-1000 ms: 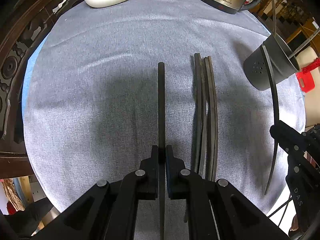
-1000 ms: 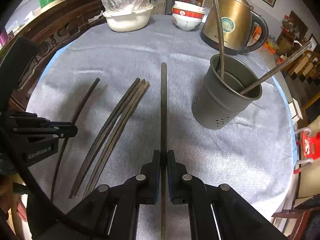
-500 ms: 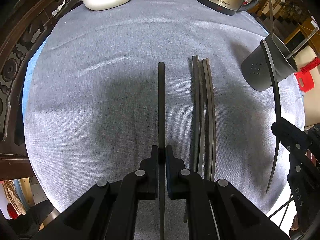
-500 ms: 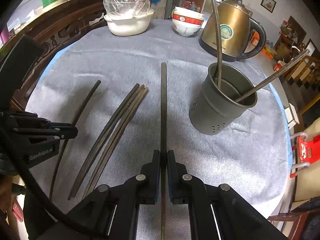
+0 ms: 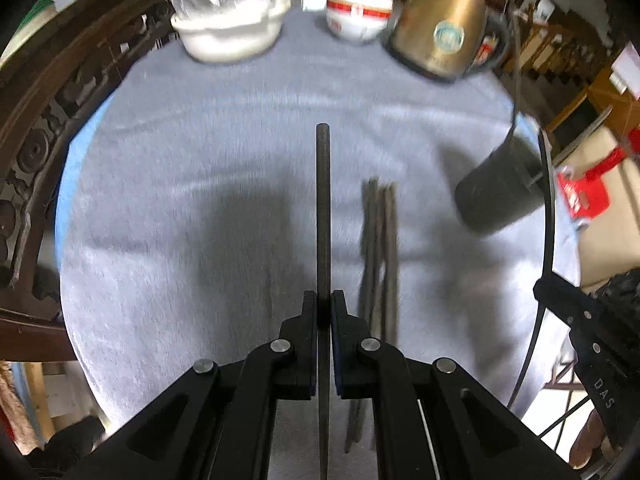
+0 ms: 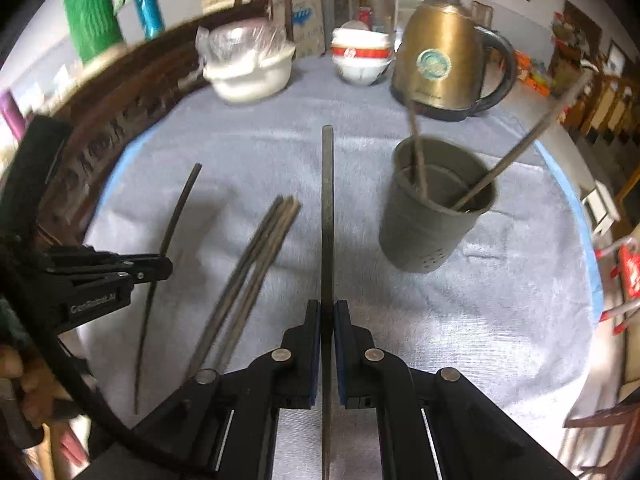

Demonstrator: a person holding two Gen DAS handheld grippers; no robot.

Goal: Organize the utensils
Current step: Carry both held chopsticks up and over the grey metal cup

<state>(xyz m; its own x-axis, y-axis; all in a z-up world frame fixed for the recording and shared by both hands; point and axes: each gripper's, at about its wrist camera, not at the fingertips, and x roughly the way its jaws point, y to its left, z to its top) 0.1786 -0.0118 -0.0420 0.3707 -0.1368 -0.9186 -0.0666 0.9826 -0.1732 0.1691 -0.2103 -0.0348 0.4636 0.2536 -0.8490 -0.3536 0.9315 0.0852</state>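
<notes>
My left gripper (image 5: 324, 304) is shut on a dark chopstick (image 5: 323, 208) that points forward above the grey cloth. My right gripper (image 6: 327, 312) is shut on another dark chopstick (image 6: 327, 208), also held above the cloth. A bundle of several loose chopsticks (image 5: 380, 248) lies on the cloth between the two grippers; it also shows in the right wrist view (image 6: 256, 264). A dark grey utensil holder (image 6: 434, 208) with two chopsticks in it stands to the right of my right gripper. In the left wrist view the holder (image 5: 496, 192) is at the right, blurred.
A gold kettle (image 6: 444, 60), a red-and-white bowl (image 6: 362, 60) and a white covered dish (image 6: 250, 72) stand at the far edge of the table (image 6: 500, 320). A carved wooden chair back (image 5: 52, 120) curves along the left. The right gripper (image 5: 576, 312) shows in the left wrist view.
Both grippers have tilted up with their chopsticks, so the far bowls and kettle now show more. The holder and the loose bundle have not moved on the cloth.
</notes>
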